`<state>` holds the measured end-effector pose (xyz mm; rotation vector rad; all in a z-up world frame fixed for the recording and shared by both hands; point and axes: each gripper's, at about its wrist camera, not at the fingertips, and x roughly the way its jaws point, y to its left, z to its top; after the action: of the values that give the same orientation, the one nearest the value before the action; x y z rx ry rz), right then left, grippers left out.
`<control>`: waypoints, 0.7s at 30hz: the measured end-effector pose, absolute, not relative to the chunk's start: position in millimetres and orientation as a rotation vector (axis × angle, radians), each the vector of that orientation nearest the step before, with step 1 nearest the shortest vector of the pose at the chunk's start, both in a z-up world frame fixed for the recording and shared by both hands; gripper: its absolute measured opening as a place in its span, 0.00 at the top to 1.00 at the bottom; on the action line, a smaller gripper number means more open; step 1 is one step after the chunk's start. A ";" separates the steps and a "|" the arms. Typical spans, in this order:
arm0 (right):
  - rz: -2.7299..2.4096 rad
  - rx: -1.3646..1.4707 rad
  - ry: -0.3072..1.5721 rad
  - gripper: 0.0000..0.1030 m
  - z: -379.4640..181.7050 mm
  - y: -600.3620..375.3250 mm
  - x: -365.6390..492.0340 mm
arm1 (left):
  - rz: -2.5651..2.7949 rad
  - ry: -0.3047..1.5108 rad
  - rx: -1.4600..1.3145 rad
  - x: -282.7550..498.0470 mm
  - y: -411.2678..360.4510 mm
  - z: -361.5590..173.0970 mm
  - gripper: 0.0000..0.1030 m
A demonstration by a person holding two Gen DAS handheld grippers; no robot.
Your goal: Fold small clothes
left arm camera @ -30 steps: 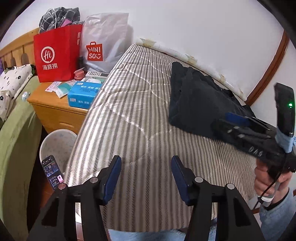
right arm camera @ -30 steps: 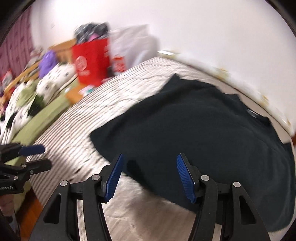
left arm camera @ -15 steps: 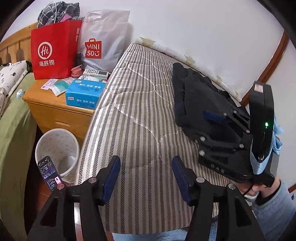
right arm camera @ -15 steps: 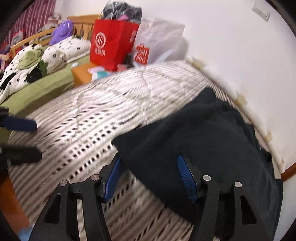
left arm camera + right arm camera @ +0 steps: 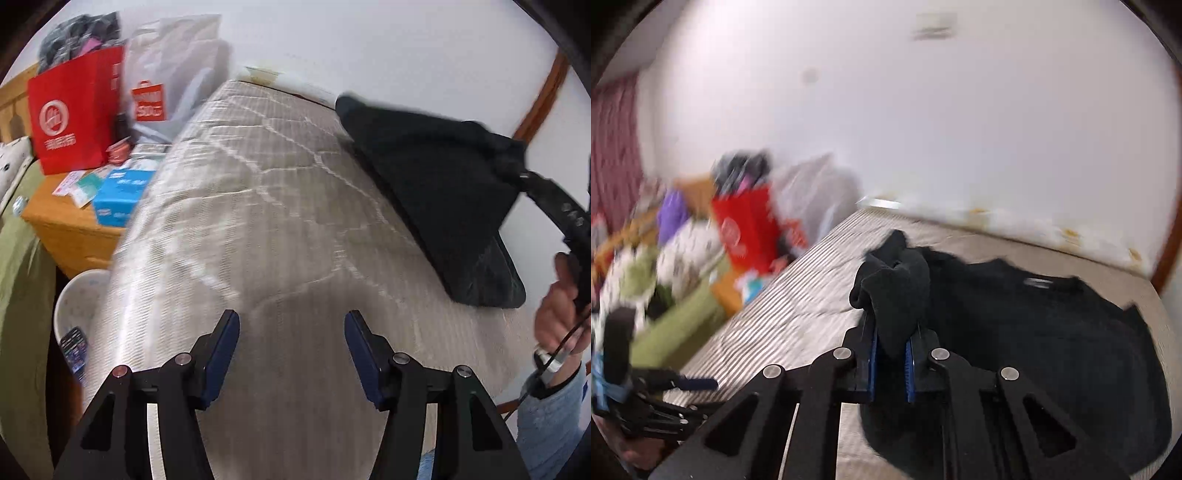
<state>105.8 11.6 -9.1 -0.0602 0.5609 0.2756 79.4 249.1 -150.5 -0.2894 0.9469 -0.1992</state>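
While the right gripper (image 5: 891, 363) clamps a bunched fold of black garment (image 5: 1034, 332), lifted off striped bed (image 5: 277, 221), left gripper (image 5: 291, 354) jaws apart, empty.

A home bedroom. A bed with a striped quilted mattress (image 5: 280, 206) stands against a white wall (image 5: 923, 129). At its far left corner, a wooden bedside cabinet (image 5: 70, 225) carries a red shopping bag (image 5: 70, 114), a grey plastic bag (image 5: 173, 74) and a blue tissue box (image 5: 120, 197). A second bed with green bedding (image 5: 676, 325) lies beyond; maroon curtains (image 5: 613, 147) hang at left.
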 end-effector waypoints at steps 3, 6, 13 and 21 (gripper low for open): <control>0.189 0.056 0.511 0.90 3.3 -58.7 93.3 | -0.239 0.950 -0.257 89.4 220.1 -144.8 0.45; 0.113 0.183 0.475 0.90 -0.7 -126.0 73.9 | -0.277 0.949 -0.204 97.1 187.2 -138.8 0.45; -0.042 0.439 0.564 0.90 -64.4 -246.5 45.6 | -0.364 0.965 -0.162 111.6 122.3 -138.7 0.45; -0.009 0.551 0.587 0.54 -89.3 -275.3 27.6 | -0.481 0.967 -0.106 108.8 68.9 -140.6 0.44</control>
<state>27.6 -275.3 -89.3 0.5512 0.5874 -0.0089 108.8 68.9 -140.6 -0.1064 0.9668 -0.4812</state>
